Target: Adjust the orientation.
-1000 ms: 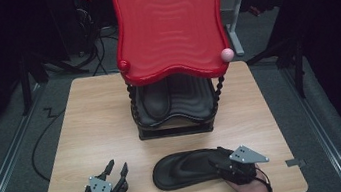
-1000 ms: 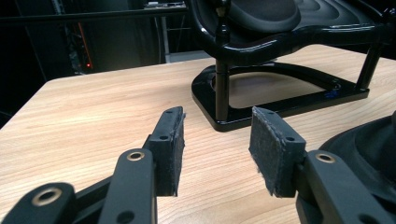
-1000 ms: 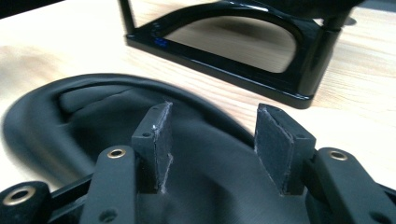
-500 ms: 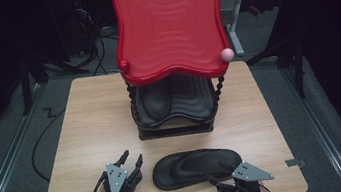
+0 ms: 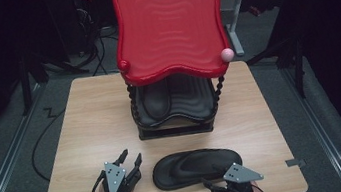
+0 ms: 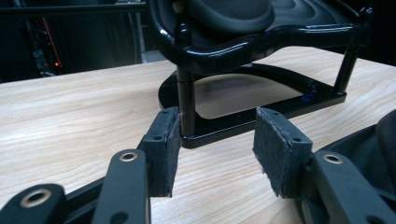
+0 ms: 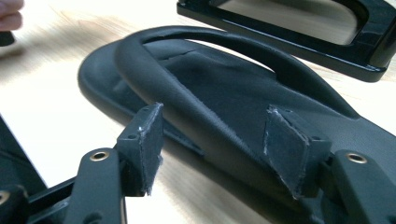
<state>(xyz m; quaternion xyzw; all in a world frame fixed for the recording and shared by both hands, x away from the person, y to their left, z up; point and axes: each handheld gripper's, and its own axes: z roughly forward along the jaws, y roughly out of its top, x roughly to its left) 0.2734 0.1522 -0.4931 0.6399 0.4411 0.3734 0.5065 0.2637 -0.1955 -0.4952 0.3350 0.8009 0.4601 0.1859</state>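
We see the right claw (image 5: 215, 184) at the counter's near edge with its jaws spread and released, having just been opening; in the right gripper view the black flip-flop sandal (image 7: 224, 93) lies between and under the pads, its strap running across the gap, but neither pad presses on it. The left claw (image 5: 131, 161) sits just left of the sandal's rounded end, apart from it, its jaws likewise released with only bare wood between them, and they too have just been opening. In the left gripper view those jaws point toward the foot of the black shoe rack (image 6: 261, 107), and the nearest rack post stands just beyond the left pad. The sandal (image 5: 196, 167) lies flat, lengthwise along the near edge of the counter (image 5: 90, 117), with open wood between it and the rack base. To the left of the rack we have a wide bare stretch; to its right a narrower strip reaches the counter's edge. The rack (image 5: 174, 115) stands at the middle back, a second black sandal (image 5: 156, 100) on its lower shelf, and a red wavy tray (image 5: 168, 25) rises tilted above it. Around the counter lies dark floor with cables (image 5: 44, 144) at the left.
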